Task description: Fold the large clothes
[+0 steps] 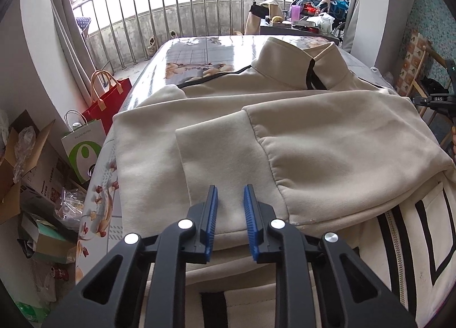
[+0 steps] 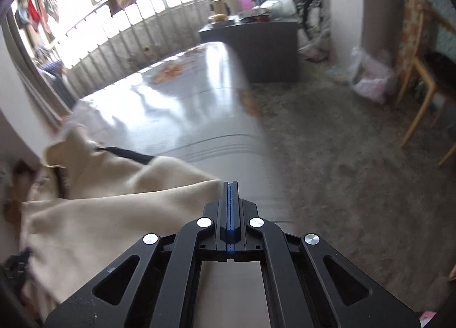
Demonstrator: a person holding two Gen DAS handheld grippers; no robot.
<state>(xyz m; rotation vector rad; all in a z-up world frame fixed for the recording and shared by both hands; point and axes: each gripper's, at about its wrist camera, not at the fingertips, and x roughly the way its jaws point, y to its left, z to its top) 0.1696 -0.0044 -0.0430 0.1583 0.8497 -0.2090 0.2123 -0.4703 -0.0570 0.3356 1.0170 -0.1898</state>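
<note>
A cream fleece jacket with black trim lies spread on the table, collar at the far side. One sleeve is folded across the body, its cuff pointing toward me. My left gripper hovers over that cuff, its blue pads a little apart with flat cloth showing in the gap, not pinched. In the blurred right wrist view the jacket fills the lower left. My right gripper is shut, pads together, with the jacket's edge just left of its tip.
A glossy printed cloth covers the table. Bags and cardboard boxes crowd the floor on the left. A cluttered dark cabinet stands beyond the table, a wooden chair at the right, a railing behind.
</note>
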